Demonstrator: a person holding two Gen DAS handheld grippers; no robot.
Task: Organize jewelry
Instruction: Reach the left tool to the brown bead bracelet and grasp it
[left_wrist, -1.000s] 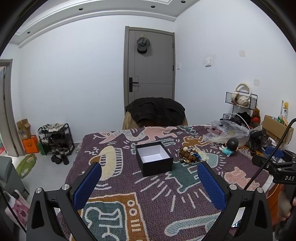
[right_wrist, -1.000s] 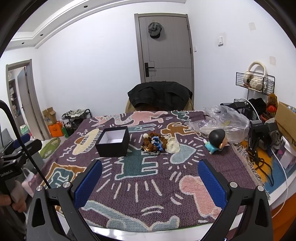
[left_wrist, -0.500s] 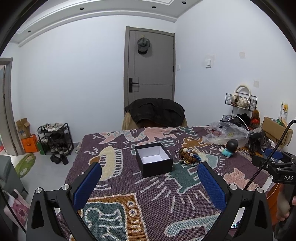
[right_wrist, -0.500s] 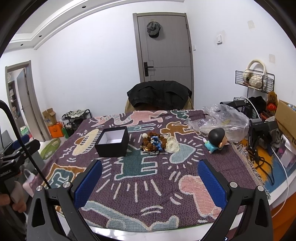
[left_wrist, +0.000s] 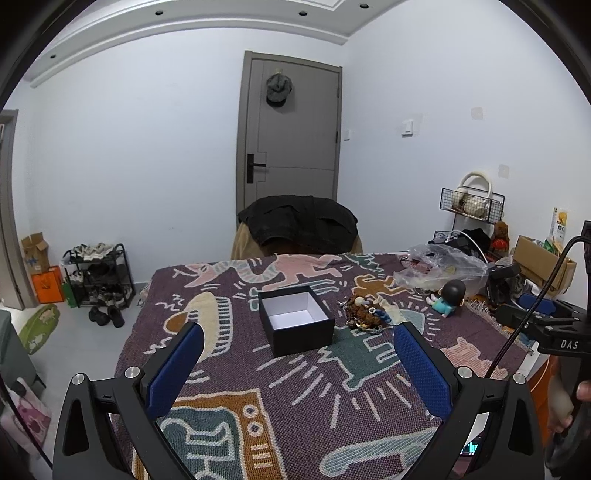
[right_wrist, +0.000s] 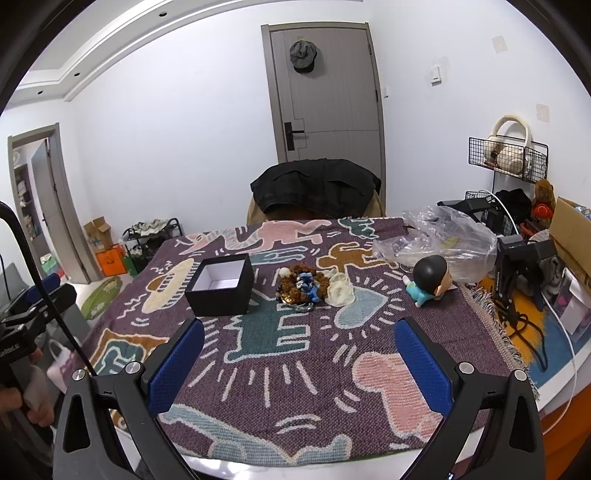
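One black box (right_wrist: 221, 286), open, white inside, mid-blanket (right_wrist: 295, 369). One tangled jewelry heap (right_wrist: 303, 286) just right: brown, blue, perhaps pearl. Left gripper (left_wrist: 295, 369), right gripper (right_wrist: 295, 363): both spread wide, empty.

**Two wrist cameras, one table, side by side**

The left wrist camera looks forward and slightly down between its own blue fingers (left_wrist: 177, 369), over the near left part of the patterned table cover (left_wrist: 295, 406), toward the grey door (left_wrist: 295, 147). The right wrist camera faces much the same way from further right. Both stand well back and share the black box (right_wrist: 221, 286), the jewelry pile (right_wrist: 304, 286) and, probably, each other's rig at the edges.
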